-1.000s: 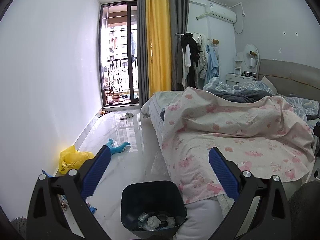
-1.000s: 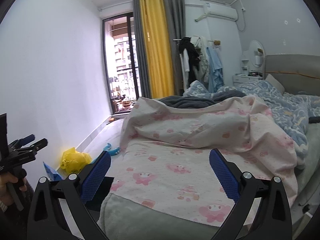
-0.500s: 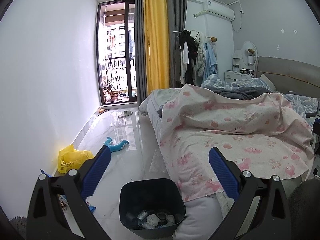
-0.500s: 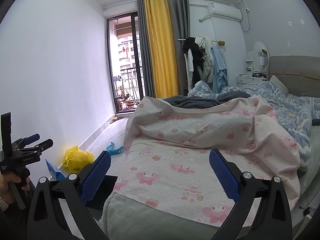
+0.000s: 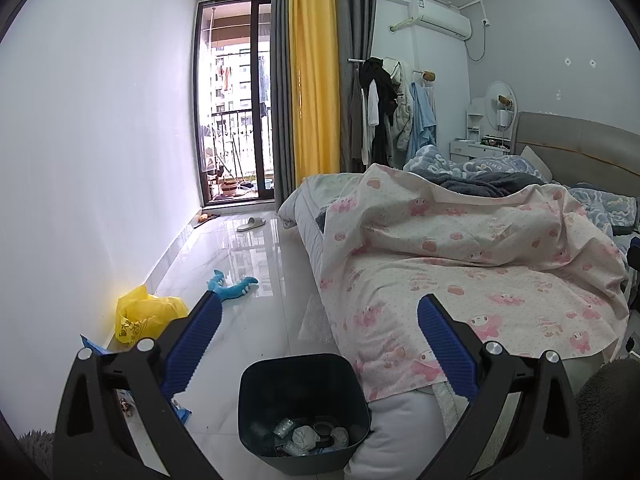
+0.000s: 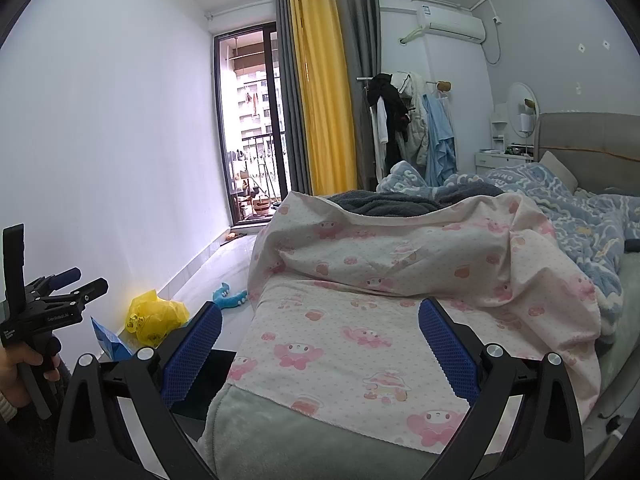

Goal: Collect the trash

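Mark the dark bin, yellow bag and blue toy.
dark plastic trash bin (image 5: pixel 276 372): left wrist view, bare upper rim.
crumpled yellow plastic bag (image 5: pixel 144 314): left wrist view, bag middle.
blue plush toy (image 5: pixel 234 287): left wrist view, its body.

Between the spread blue-padded fingers of the left gripper (image 5: pixel 318 334) stands the dark plastic trash bin (image 5: pixel 303 404), its mouth uncovered. Beyond the fingertips a strip of glossy white tiled floor (image 5: pixel 248 264) runs open, broken by a blue plush toy (image 5: pixel 232 285). Outside the left finger a crumpled yellow plastic bag (image 5: pixel 146 314) sits against the wall. Behind the right finger the pink-printed bedsheet (image 5: pixel 460 276) hangs over the bed edge, just beside the bin.
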Tool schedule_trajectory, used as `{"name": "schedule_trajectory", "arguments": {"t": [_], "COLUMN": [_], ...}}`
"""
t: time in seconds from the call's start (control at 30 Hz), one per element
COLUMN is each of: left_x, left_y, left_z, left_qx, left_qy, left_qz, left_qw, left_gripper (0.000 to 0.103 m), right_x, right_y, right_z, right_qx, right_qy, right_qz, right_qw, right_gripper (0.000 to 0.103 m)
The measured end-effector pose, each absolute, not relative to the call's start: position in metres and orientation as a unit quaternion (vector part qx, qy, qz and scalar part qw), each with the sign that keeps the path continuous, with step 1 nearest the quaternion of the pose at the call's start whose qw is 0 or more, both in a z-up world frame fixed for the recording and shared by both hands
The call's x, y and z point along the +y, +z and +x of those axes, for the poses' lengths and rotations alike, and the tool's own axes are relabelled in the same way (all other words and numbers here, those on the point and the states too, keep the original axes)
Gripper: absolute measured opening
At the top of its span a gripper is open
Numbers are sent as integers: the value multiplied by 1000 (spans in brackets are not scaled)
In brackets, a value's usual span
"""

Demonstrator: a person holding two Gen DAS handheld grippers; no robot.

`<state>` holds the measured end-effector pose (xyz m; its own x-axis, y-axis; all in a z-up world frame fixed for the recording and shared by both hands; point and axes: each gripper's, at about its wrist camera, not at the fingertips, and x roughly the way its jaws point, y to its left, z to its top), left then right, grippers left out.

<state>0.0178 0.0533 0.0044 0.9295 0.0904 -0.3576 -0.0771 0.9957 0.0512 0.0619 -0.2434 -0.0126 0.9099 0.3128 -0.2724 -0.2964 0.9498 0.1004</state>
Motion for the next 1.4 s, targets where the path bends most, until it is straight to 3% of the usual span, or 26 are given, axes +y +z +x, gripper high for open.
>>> {"name": "schedule_trajectory", "arguments": {"t": [1.4], "left_x": [51], "left_y": [1], "left_z": [19], "left_qx": [186], "left_qy": [41], "left_qz": [19], "left_qw": [982], "left_gripper": [100], "right_x": [-244], "right_y": [-12], "right_z": [62], "right_qx": [145], "right_qy": [156], "right_qz": [27], "right_qw": [977], "right_gripper": [100]}}
